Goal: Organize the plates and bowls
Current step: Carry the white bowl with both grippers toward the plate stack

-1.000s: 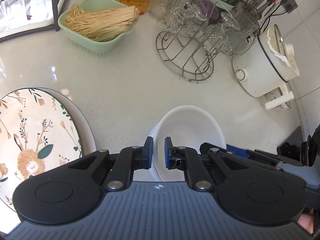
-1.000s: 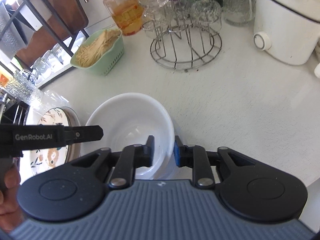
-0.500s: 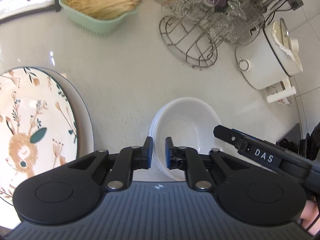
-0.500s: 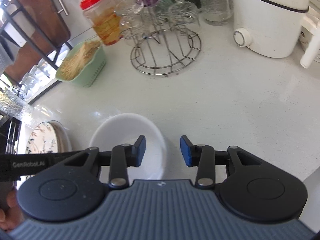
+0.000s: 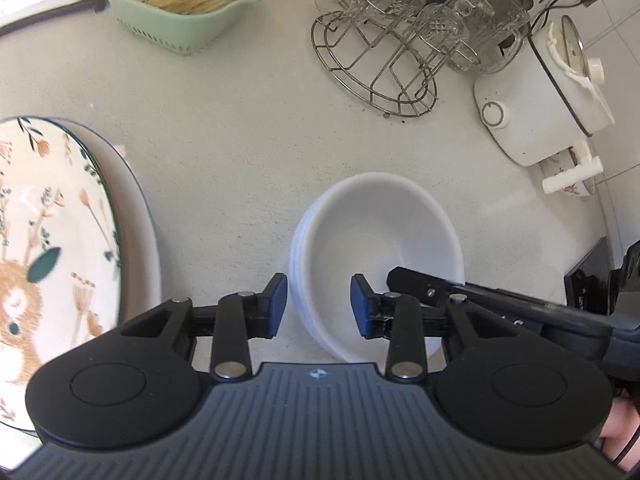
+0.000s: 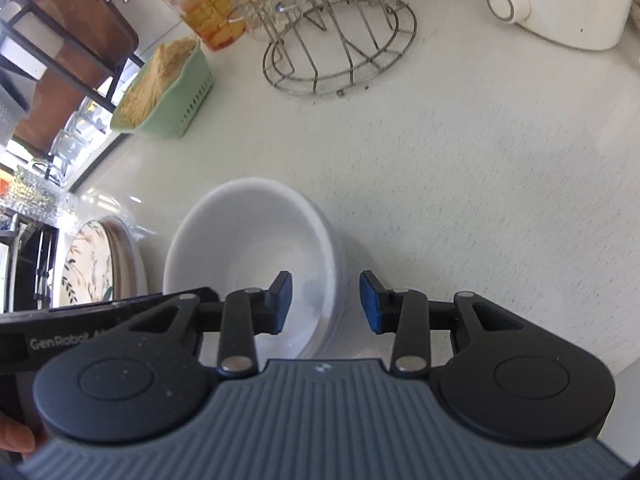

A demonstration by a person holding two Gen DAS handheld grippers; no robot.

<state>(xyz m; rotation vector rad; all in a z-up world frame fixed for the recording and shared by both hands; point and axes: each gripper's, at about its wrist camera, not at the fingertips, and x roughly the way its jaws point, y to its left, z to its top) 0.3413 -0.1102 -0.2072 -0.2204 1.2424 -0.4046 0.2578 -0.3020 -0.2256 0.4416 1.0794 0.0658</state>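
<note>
A stack of white bowls (image 5: 380, 232) stands on the pale counter, also in the right wrist view (image 6: 248, 240). My left gripper (image 5: 318, 306) straddles the stack's left rim. Its jaws are opening and the blue pads stand clear of the rim. My right gripper (image 6: 325, 304) straddles the right rim. Its jaws are closing a little, with the rim between the pads but untouched. One finger of the right gripper (image 5: 416, 280) reaches over the bowl. A floral plate (image 5: 48, 232) lies on a grey plate to the left of the stack (image 6: 94, 264).
A green basket of pale sticks (image 5: 184, 12) sits at the back left. A wire glass rack (image 5: 380, 68) stands behind the bowls and a white electric pot (image 5: 540, 112) at the right. A red-lidded jar (image 6: 200, 12) and a black shelf frame (image 6: 60, 40) line the back.
Both grippers held the top bowl's rim a second ago and have let go. Both have sunk toward the counter, and the bowl now rests in the stack.
</note>
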